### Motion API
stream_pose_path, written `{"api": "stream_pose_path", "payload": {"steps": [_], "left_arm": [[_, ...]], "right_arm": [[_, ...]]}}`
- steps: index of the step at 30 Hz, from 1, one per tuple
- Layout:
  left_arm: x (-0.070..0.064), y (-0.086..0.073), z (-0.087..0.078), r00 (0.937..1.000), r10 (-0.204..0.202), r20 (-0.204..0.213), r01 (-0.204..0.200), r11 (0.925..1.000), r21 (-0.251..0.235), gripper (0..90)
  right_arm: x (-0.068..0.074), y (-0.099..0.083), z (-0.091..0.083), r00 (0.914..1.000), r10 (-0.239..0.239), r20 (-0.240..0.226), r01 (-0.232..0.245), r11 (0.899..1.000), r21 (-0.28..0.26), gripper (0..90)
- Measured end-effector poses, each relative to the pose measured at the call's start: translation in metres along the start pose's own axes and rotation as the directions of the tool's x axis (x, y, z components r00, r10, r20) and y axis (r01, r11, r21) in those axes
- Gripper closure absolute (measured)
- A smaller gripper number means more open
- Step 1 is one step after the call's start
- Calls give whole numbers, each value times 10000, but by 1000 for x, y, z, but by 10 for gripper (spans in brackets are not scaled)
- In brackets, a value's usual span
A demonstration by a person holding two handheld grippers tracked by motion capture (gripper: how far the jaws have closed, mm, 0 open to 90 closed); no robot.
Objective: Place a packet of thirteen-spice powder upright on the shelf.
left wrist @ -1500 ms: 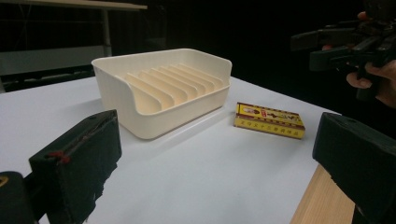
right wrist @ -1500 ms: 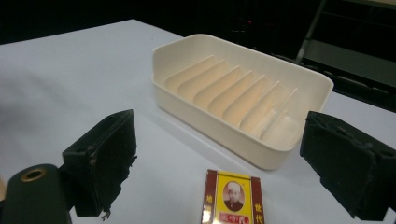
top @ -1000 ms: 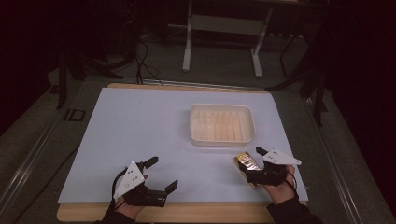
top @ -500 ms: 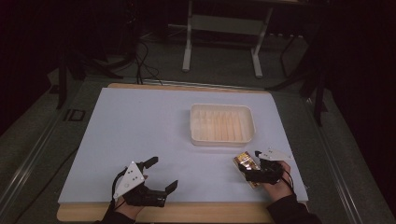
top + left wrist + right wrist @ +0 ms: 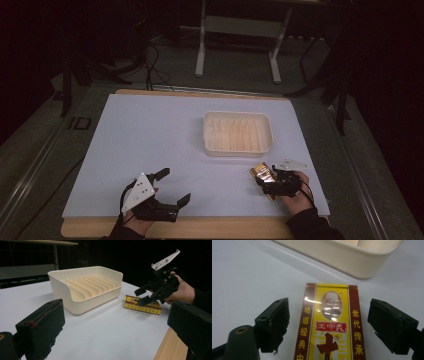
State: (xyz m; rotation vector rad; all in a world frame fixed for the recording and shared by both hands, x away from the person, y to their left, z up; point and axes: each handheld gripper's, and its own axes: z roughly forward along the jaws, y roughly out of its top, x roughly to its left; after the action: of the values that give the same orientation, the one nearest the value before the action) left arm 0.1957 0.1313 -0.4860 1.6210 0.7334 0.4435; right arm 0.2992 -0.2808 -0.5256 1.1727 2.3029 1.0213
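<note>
1. A flat yellow and dark-red packet [image 5: 331,325] printed with Chinese characters and a small portrait lies face up on the white bench [image 5: 150,145], near its front right corner; it shows in the high view as a small shiny packet [image 5: 261,173] just in front of the tray.
2. The right gripper [image 5: 272,184] is held low over the packet's near end. In the right gripper view its two black fingers [image 5: 273,323] stand apart, one on each long side of the packet, with white bench visible between each finger and the packet's edge. They do not clamp it.
3. From the left gripper view the right gripper [image 5: 147,293] appears with its tips over the packet [image 5: 142,305], a hand [image 5: 183,291] wrapped round its body and the pale three-cornered plate on top.
4. Just beyond the packet sits a cream plastic tray [image 5: 238,133] with raised ribs along its floor. It is near the packet but not touching it, and nothing lies in it.
5. The left gripper [image 5: 172,187] rests near the front left edge of the bench, well apart from packet and tray. Its fingers [image 5: 41,326] are spread wide and hold nothing.
6. A strip of bare wood [image 5: 200,227] shows along the bench's front edge, and a light metal frame [image 5: 240,37] stands on the dark floor beyond the bench.
</note>
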Motion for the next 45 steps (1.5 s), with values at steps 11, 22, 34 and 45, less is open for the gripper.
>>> {"api": "stream_pose_path", "payload": {"steps": [11,22,34,45], "left_arm": [[0,0,0,10000,-19,53,19,10000,41,23],[1,0,1,9999,-82,65,81,9999,87,23],[0,0,1,10000,-59,18,58,9999,86,23],[-1,-1,2,10000,-80,-20,80,9999,134,23]], "right_arm": [[2,-3,8,9993,100,355,-134,9953,959,210],[4,0,11,9990,171,403,-230,9884,1498,320],[10,11,-5,9997,54,217,-70,9973,735,322],[24,26,-31,9978,-535,381,559,9962,-668,322]]}}
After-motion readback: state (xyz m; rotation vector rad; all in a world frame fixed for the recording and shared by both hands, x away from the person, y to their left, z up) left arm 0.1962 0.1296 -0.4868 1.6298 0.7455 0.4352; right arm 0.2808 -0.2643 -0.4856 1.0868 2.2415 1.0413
